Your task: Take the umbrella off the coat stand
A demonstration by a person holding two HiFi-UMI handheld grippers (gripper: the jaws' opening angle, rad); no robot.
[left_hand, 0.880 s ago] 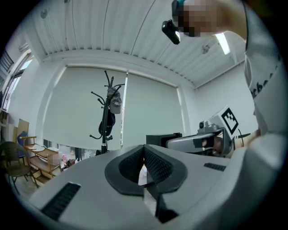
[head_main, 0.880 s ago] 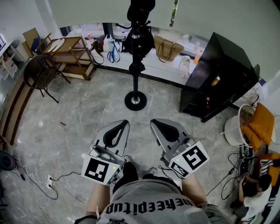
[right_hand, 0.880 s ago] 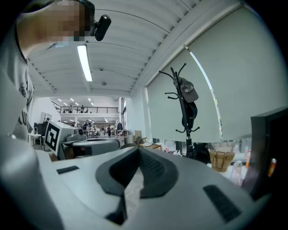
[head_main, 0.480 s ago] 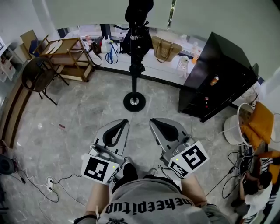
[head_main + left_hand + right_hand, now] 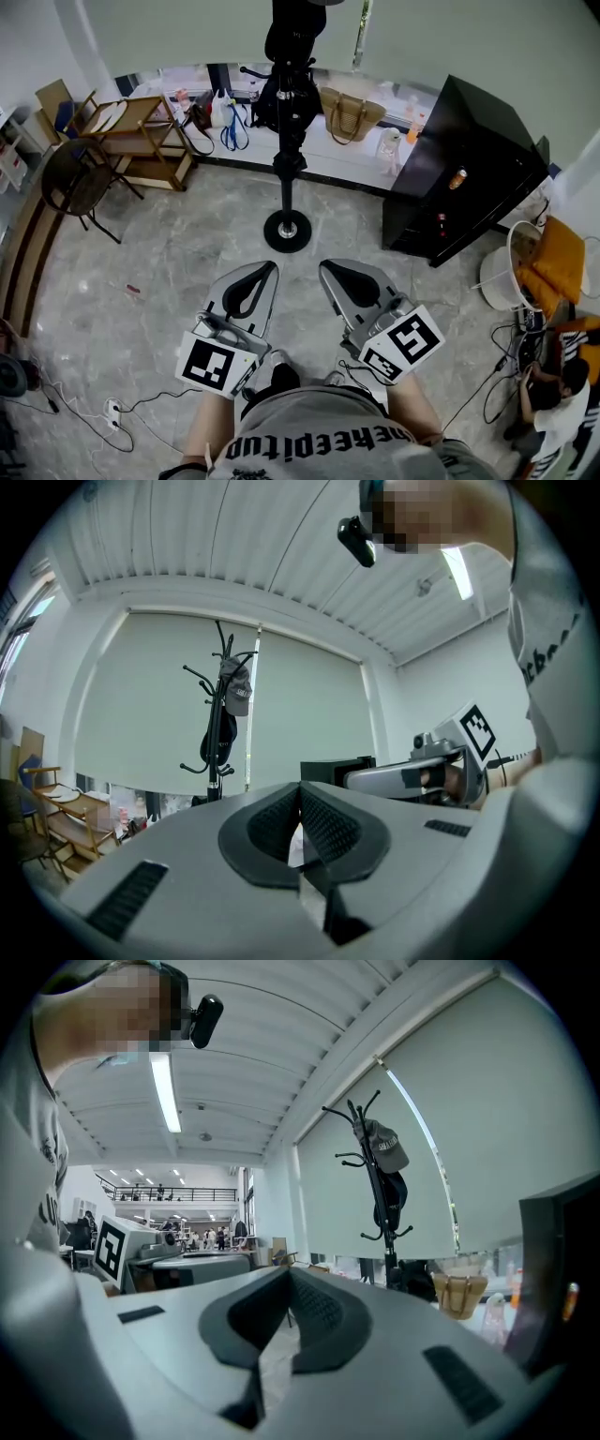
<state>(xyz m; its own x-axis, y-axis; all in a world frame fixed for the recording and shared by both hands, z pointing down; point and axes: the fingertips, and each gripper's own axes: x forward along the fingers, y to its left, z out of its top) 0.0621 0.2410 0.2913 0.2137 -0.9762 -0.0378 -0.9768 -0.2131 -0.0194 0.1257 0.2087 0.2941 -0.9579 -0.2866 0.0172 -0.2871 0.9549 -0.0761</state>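
The black coat stand rises from a round base on the marble floor, ahead of me. In the left gripper view the coat stand carries a grey cap and, under it, a dark folded bundle that looks like the umbrella. The right gripper view shows the same bundle below the cap. My left gripper and right gripper are held level side by side, well short of the stand. Both are shut and empty, pads meeting at the left gripper's tip and the right gripper's tip.
A black cabinet stands to the right of the stand. A wooden rack and a chair are at the left. A tan handbag lies on the ledge behind. A seated person and floor cables are at the edges.
In the head view the stand's base and the room have slid down a little, so the stand is slightly nearer. Both grippers keep their pose and stay shut.
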